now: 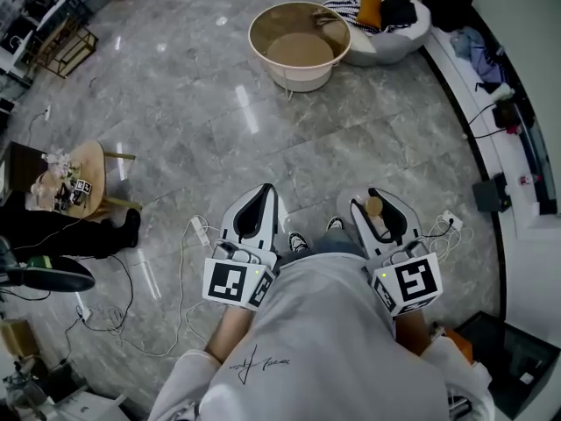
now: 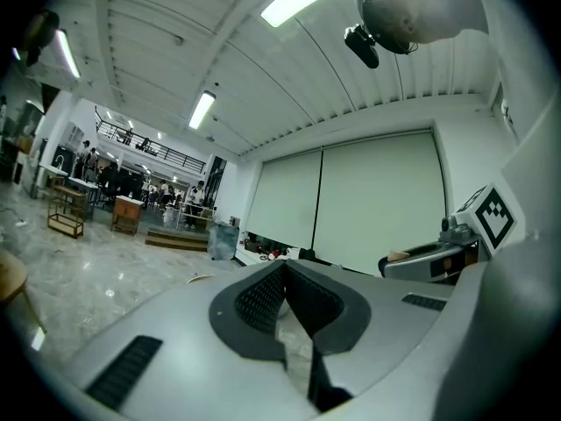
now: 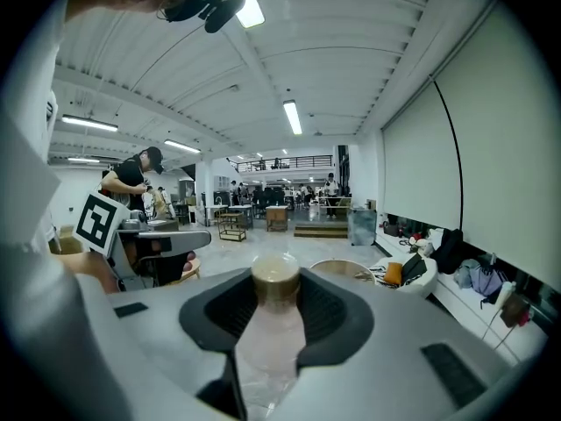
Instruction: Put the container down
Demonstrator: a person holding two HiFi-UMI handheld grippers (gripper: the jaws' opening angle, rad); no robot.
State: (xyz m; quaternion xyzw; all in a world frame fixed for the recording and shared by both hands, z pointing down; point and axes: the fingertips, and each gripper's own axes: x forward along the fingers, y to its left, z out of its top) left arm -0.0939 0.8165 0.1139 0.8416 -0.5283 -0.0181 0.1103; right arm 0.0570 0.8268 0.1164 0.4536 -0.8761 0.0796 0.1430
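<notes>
We carry the container (image 3: pixel 275 281) pinched in the right gripper's (image 1: pixel 378 203) jaws above the floor (image 1: pixel 175 103) — our left gripper's (image 1: pixel 261 195) jaws are pressed together, empty.

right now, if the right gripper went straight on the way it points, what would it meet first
Nothing near: bare floor, then probably the beige tub, slightly right of the container held in the right gripper. Depth is hard to judge.

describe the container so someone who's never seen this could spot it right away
On the grey stone floor a person stands with a gripper in each hand. The container is clamped in the right gripper. It is a small clear bottle with a tan cap, far smaller than the beige tub ahead.
</notes>
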